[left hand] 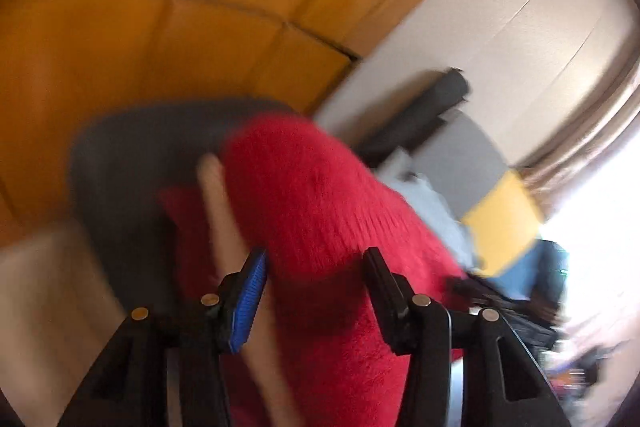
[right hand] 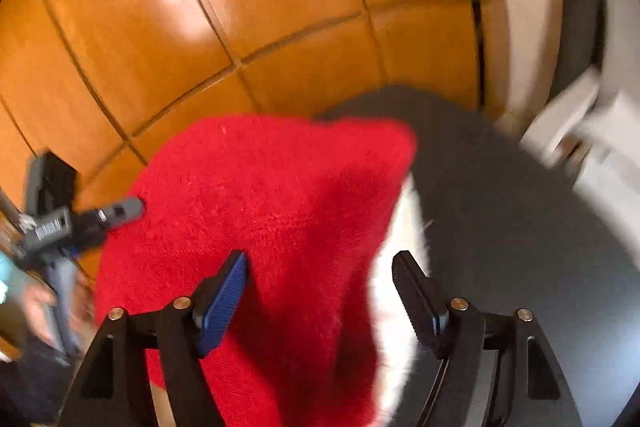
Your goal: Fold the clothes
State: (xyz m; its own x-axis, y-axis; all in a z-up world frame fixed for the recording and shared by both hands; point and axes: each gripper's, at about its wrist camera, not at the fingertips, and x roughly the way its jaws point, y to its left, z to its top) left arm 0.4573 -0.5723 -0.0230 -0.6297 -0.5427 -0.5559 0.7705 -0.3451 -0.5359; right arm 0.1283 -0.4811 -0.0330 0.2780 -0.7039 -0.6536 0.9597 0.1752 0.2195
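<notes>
1. Nearest in the left wrist view, the left gripper (left hand: 316,267) stands with its fingers spread wide. The fuzzy red garment (left hand: 304,195) fills the gap between them, yet neither pad presses on it.
2. In the right wrist view the right gripper (right hand: 320,267) is likewise wide apart, with the same red cloth (right hand: 264,195) between the fingers and nothing pinched. A white trim (right hand: 404,239) runs along the garment's edge by the black finger.
3. Both tools point forward and a little downward over the cloth, and both views are blurred by motion. I judge they are placed either to take hold of an edge or just after letting one go; the pictures fit both.
4. The garment lies bunched on a grey round table (right hand: 500,195), humped rather than flat, so no neat fold shows.
5. At the left edge of the right view, the other handheld gripper (right hand: 80,219) and a hand (right hand: 40,303) appear beside the cloth.
6. Farther off, orange wooden cabinet doors (left hand: 160,7) stand behind, with a yellow and blue cloth (left hand: 504,219) near a bright window.
</notes>
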